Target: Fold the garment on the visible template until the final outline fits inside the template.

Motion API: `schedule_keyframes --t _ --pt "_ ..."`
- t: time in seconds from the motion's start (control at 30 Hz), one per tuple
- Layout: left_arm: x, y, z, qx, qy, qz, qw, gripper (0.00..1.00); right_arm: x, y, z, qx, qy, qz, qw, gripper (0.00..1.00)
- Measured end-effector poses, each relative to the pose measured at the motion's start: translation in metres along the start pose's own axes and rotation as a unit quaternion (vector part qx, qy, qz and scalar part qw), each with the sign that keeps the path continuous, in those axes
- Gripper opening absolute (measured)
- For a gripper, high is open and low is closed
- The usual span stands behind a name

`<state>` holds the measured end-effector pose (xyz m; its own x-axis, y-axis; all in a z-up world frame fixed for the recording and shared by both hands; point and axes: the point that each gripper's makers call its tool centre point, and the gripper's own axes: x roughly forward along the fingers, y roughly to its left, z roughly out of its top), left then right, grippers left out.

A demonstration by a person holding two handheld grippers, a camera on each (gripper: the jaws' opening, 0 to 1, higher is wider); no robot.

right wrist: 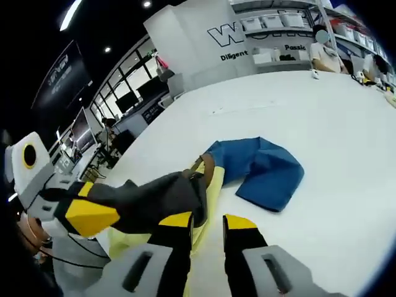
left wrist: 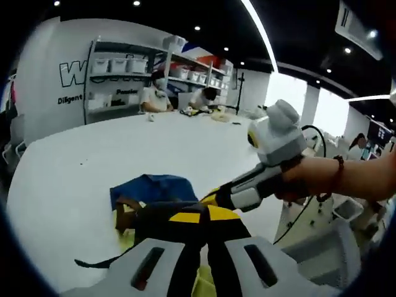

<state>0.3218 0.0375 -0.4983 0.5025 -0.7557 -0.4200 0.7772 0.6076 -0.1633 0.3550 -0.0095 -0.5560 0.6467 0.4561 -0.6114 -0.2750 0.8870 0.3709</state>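
In the left gripper view, the left gripper (left wrist: pixel 204 247) at bottom centre is clenched on the dark garment (left wrist: pixel 179 218), on a white table (left wrist: pixel 74 179); shelving (left wrist: pixel 124 74) stands upper left. In the right gripper view, the right gripper (right wrist: pixel 207 229) stands released beside the garment's blue part (right wrist: pixel 263 167), mid-frame; windows (right wrist: pixel 124 74) upper left.
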Motion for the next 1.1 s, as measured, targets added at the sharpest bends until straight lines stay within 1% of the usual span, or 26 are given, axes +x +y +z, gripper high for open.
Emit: schedule_keyframes --t 0.03,0.13,0.27,0.3,0.4,0.5,0.63,0.7,0.73,0.83,0.87,0.93,0.97,1.03,1.1 --pt "0.002 -0.005 -0.007 0.005 0.005 -0.004 1.0 0.0 -0.002 -0.001 0.0 0.003 -0.001 -0.002 1.0 0.15" --pt "0.003 -0.01 -0.018 0.009 0.018 -0.009 0.9997 0.0 -0.005 -0.004 0.0 0.009 -0.003 0.0 1.0 0.15" --pt "0.005 -0.011 -0.028 0.01 0.031 -0.01 0.9994 0.0 -0.006 0.006 0.002 0.026 -0.012 0.018 0.9994 0.19" --pt "0.005 -0.011 -0.034 0.002 0.038 -0.012 0.9992 0.0 -0.006 0.012 0.002 0.034 -0.013 0.031 0.9989 0.2" --pt "0.006 -0.013 -0.04 -0.011 0.043 -0.014 0.9989 0.0 -0.007 0.02 0.004 0.038 -0.012 0.04 0.9984 0.26" --pt "0.007 -0.015 -0.046 -0.018 0.048 -0.017 0.9986 0.0 -0.008 0.029 0.006 0.035 -0.01 0.052 0.998 0.3" --pt "0.008 -0.017 -0.049 -0.018 0.051 -0.017 0.9984 0.0 -0.008 0.041 0.007 0.039 -0.005 0.07 0.9967 0.42" --pt "0.008 -0.018 -0.05 -0.019 0.051 -0.017 0.9984 0.0 -0.006 0.045 0.002 0.041 0.005 0.075 0.9963 0.44" --pt "0.008 -0.019 -0.051 -0.02 0.051 -0.017 0.9983 0.0 -0.004 0.046 -0.002 0.041 0.014 0.075 0.9963 0.44" --pt "0.006 -0.021 -0.053 -0.018 0.053 -0.015 0.9983 0.0 0.003 0.045 -0.02 0.051 0.057 0.07 0.9946 0.39" --pt "0.005 -0.021 -0.054 -0.017 0.052 -0.012 0.9984 0.0 0.004 0.045 -0.024 0.057 0.066 0.066 0.994 0.38" --pt "0.005 -0.021 -0.054 -0.016 0.051 -0.011 0.9985 0.0 0.007 0.051 -0.028 0.059 0.068 0.072 0.9933 0.38" --pt "0.005 -0.022 -0.054 -0.016 0.051 -0.011 0.9985 0.0 0.008 0.053 -0.029 0.067 0.07 0.073 0.9926 0.34" --pt "0.004 -0.022 -0.055 -0.014 0.052 -0.013 0.9984 0.0 0.008 0.057 -0.031 0.072 0.076 0.082 0.9911 0.2" --pt "0.004 -0.023 -0.056 -0.011 0.053 -0.014 0.9984 0.0 0.009 0.058 -0.033 0.071 0.081 0.081 0.9909 0.08"
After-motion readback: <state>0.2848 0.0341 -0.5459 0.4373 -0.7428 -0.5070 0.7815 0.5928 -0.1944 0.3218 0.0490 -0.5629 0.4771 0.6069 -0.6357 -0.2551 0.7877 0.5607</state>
